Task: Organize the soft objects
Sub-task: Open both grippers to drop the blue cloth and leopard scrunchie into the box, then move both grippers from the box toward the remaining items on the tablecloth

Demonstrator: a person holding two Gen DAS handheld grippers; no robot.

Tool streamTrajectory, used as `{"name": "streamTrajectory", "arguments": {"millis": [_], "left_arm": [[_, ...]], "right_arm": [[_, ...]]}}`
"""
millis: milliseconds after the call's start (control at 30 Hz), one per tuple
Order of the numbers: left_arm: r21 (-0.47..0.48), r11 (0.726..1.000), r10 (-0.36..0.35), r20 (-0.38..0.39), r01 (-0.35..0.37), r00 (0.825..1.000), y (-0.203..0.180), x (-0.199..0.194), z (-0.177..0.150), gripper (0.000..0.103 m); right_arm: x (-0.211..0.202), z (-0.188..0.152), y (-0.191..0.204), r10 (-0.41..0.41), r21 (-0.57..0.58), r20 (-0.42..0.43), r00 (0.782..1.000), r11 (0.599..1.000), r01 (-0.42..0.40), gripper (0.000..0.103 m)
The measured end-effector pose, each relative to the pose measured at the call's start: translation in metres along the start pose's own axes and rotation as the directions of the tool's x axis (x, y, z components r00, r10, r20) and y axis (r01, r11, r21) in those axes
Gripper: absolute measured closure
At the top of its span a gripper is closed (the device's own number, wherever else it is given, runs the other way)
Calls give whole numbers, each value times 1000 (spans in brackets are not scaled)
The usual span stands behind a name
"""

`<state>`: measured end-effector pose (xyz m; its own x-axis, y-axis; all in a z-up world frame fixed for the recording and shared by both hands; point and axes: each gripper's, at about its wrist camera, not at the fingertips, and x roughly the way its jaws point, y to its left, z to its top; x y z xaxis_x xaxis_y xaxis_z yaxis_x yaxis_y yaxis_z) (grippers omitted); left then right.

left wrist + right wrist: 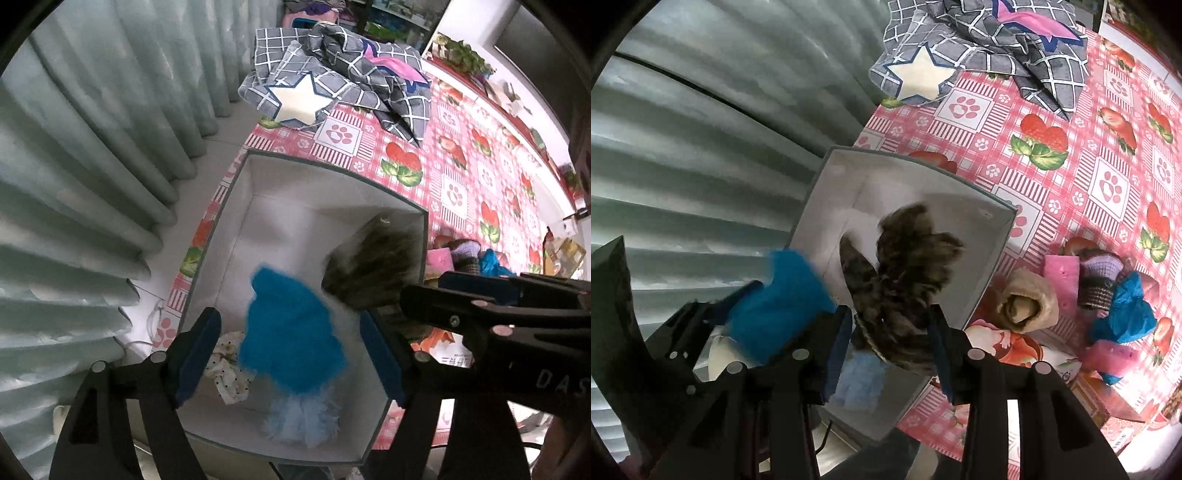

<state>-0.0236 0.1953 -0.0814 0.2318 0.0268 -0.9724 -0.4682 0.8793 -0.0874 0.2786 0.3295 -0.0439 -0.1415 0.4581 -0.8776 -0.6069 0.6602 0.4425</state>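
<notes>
A white open box [332, 177] stands at the table's left edge; it also shows in the right wrist view [993, 258]. My left gripper [291, 354] hangs above it, jaws wide apart, with a fuzzy blue soft thing [291, 332] between the pads, blurred, not clearly pinched. My right gripper [890, 339] holds a brown furry soft thing [908, 273] between its pads over the box; this thing also shows in the left wrist view [373, 266]. A pale blue fluffy piece [303, 421] and a dotted white cloth [229, 373] lie in the box.
A grey checked cloth with a white star [979, 48] lies at the table's far side. On the pink strawberry tablecloth [1071, 166], right of the box, lie a rolled beige cloth [1027, 302], a pink sponge [1062, 277], a knitted piece [1097, 284] and a blue cloth [1126, 306]. Curtains [92, 166] hang at left.
</notes>
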Motion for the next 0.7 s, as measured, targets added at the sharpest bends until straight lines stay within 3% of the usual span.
{"name": "streamTrajectory", "arguments": {"millis": [67, 100, 133, 200, 267, 700], "left_arm": [[-11, 1000, -6, -23, 6, 1000, 1, 3, 0, 22], [-14, 1000, -9, -24, 9, 1000, 0, 3, -1, 22], [-17, 1000, -14, -19, 14, 1000, 0, 3, -2, 20], [-22, 1000, -17, -3, 17, 1000, -1, 1, -3, 16], [-29, 1000, -10, 5, 11, 1000, -1, -1, -4, 1], [-19, 999, -35, 24, 35, 999, -11, -12, -1, 0]], "right_arm": [[-1, 1, -1, 3, 12, -1, 1000, 1000, -3, 59], [-2, 1, 0, 6, 12, 0, 1000, 1000, -6, 51], [-3, 1, 1, 6, 9, 4, 1000, 1000, -6, 29], [-7, 0, 2, 9, 23, 20, 1000, 1000, -10, 2], [-10, -1, 3, 24, 29, 30, 999, 999, -25, 1], [-40, -10, -21, 16, 119, 63, 998, 993, -23, 1]]}}
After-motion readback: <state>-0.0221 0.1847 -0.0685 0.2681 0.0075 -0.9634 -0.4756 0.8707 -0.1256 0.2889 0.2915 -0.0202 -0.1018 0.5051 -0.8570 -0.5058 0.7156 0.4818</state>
